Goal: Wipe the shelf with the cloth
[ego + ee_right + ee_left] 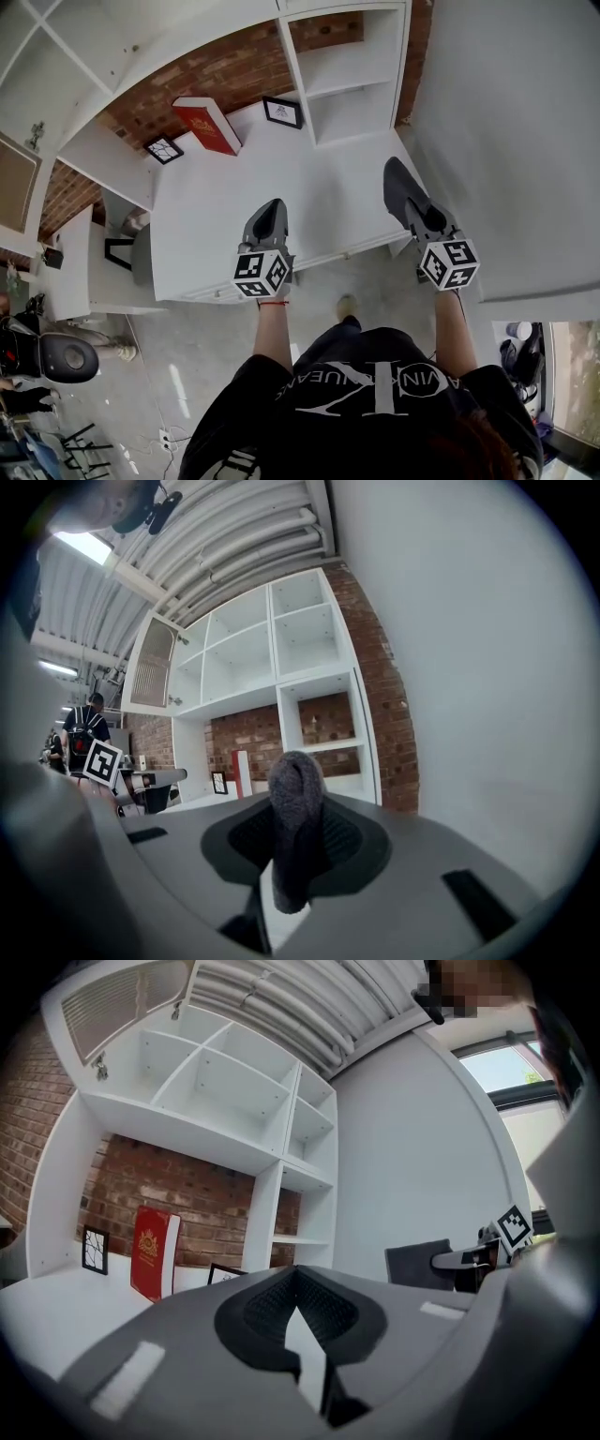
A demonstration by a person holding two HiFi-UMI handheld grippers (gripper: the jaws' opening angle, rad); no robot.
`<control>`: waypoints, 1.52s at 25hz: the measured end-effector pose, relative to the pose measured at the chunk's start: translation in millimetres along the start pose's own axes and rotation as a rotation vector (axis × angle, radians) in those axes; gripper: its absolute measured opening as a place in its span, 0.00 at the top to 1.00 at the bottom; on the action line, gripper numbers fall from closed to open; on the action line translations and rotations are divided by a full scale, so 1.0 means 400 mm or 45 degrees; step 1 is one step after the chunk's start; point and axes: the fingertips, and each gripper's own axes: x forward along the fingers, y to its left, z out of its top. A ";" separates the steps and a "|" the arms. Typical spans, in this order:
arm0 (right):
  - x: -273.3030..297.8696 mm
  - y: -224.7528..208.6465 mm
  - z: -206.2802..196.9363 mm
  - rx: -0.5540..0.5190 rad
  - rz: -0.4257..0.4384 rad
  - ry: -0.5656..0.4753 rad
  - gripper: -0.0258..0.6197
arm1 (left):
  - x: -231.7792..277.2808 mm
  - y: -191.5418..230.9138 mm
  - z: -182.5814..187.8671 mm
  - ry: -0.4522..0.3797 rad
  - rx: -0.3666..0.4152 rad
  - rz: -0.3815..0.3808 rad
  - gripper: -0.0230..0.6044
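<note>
A dark grey cloth (pixel 296 829) stands bunched between the jaws of my right gripper (pixel 295 799), which is shut on it. In the head view that gripper (pixel 397 176) reaches over the right end of the white counter (pixel 319 202), below the white shelf unit (pixel 352 80). My left gripper (pixel 273 210) hovers over the counter's front middle. Its jaws (pixel 298 1275) are shut with nothing in them. The open shelf compartments (pixel 323 719) lie ahead of both grippers against a brick wall.
A red book (pixel 208 125) leans at the back of the counter between two small black picture frames (pixel 164 149) (pixel 282 112). A white wall (pixel 516 141) closes the right side. A lower desk and chair (pixel 122 248) stand to the left.
</note>
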 end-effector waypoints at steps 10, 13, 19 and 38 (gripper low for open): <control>0.185 -0.063 0.003 0.002 -0.013 0.037 0.84 | 0.190 0.091 -0.015 0.013 -0.040 -0.033 0.95; 0.218 -0.074 0.003 -0.010 -0.008 0.062 0.84 | 0.219 0.091 -0.013 0.021 -0.040 -0.043 0.95; 0.289 -0.112 0.020 -0.008 0.005 0.068 0.84 | 0.277 0.093 -0.002 0.011 -0.052 -0.052 0.95; 0.617 -0.190 0.410 -0.166 0.249 -0.211 0.84 | 0.511 0.206 0.132 -0.083 -0.035 0.084 0.95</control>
